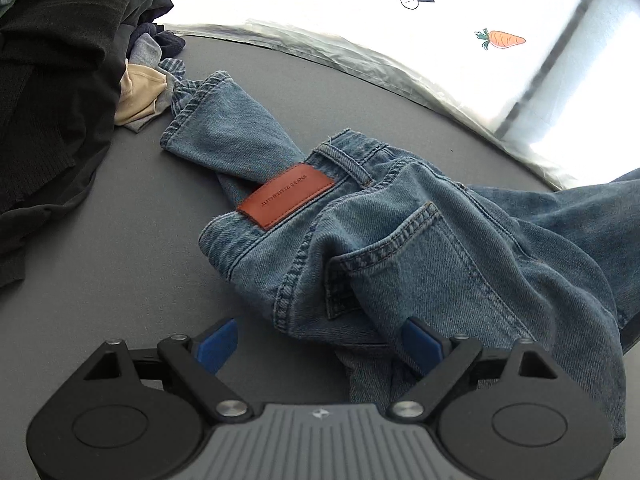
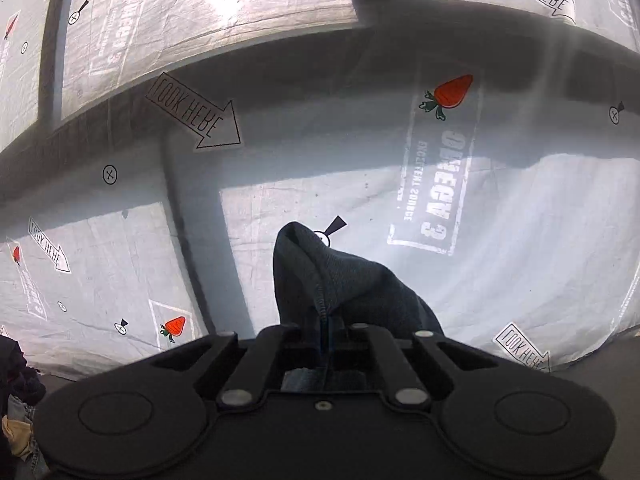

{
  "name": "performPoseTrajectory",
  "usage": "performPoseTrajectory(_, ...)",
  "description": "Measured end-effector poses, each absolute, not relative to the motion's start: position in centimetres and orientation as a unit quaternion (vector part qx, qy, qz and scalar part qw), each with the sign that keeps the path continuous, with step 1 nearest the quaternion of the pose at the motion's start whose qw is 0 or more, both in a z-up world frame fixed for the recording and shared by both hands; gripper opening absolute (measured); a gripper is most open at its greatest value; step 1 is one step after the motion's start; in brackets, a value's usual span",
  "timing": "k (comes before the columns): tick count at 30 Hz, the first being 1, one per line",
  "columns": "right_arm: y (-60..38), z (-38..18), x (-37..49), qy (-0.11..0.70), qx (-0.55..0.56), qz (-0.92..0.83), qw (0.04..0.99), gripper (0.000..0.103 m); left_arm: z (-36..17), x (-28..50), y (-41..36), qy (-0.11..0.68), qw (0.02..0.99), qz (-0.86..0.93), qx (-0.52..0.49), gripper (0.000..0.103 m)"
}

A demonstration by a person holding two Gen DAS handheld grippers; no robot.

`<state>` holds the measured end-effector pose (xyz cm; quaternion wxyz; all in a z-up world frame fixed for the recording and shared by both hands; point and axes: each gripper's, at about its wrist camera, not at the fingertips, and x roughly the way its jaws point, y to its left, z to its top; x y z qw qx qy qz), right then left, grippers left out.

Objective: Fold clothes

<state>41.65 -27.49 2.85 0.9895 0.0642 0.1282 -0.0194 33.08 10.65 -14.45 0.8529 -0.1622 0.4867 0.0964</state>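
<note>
Light blue jeans lie crumpled on the grey table, back side up, with a brown leather patch and a back pocket showing. One leg stretches away to the upper left; the other side rises off to the right. My left gripper hovers open over the near edge of the jeans, denim lying between its blue pads. In the right wrist view my right gripper is raised, pointing at the printed sheet, and shut on a stitched fold of denim that looks dark against the light.
A heap of dark clothes with a beige garment fills the table's left side; part of the heap shows at lower left. A backlit white sheet printed with carrots and arrows hangs behind the table's far edge.
</note>
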Motion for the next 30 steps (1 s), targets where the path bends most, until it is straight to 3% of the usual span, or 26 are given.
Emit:
performPoseTrajectory(2,-26.7,2.2,42.4,0.159,0.058,-0.019,0.985,0.017,-14.5,32.7,11.0,0.489,0.850,0.102,-0.167,0.090)
performPoseTrajectory(3,-26.4,1.2,42.8,0.193,0.050,-0.030,0.979,0.035,-14.7,32.6,11.1,0.492,0.848,0.104,-0.167,0.090)
performPoseTrajectory(4,-26.1,0.0,42.9,0.223,0.038,-0.043,0.973,0.045,-14.9,32.6,11.1,0.496,0.846,0.104,-0.166,0.090)
performPoseTrajectory(12,-25.7,-10.9,33.7,0.397,0.064,-0.033,0.915,0.048,-15.7,33.7,10.9,0.505,0.842,0.099,-0.163,0.090)
performPoseTrajectory(17,-22.0,-13.9,28.3,0.466,0.101,0.036,0.878,0.049,-15.4,34.4,9.7,0.507,0.846,0.094,-0.138,0.090)
performPoseTrajectory(30,-18.6,-11.7,26.2,0.451,0.107,0.099,0.881,0.053,-13.4,29.3,9.9,0.501,0.848,0.093,-0.143,0.090)
